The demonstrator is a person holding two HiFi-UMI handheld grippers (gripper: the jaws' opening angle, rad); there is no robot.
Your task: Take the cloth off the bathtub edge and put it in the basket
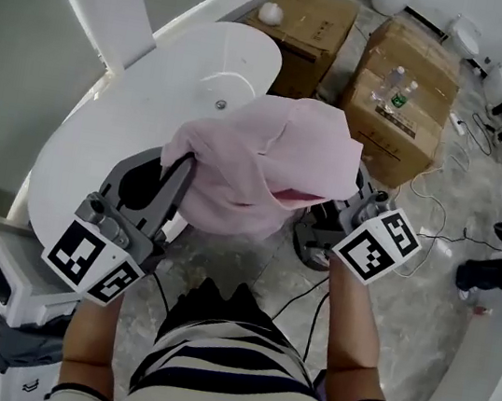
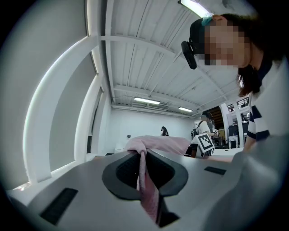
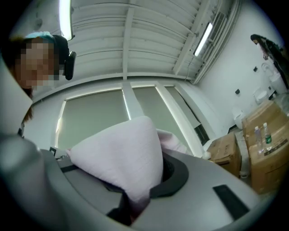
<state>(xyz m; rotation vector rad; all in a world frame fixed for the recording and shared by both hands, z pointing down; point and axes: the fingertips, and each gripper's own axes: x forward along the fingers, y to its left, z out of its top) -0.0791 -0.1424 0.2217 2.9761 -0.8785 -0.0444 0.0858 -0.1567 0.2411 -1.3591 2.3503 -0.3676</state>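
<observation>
Pink cloth (image 1: 266, 164) held clear above the white bathtub (image 1: 102, 124), pinched at opposite edges by left gripper (image 1: 181, 167) and right gripper (image 1: 356, 205); carrying step judged in hand; the basket, not seen here, is to be located next.

the pink cloth (image 1: 266, 164) hangs bunched and creased in the air, over the near end of the white bathtub (image 1: 73, 134). its left corner is pinched in the left gripper (image 2: 143, 176), its right in the right gripper (image 3: 135, 194).
</observation>
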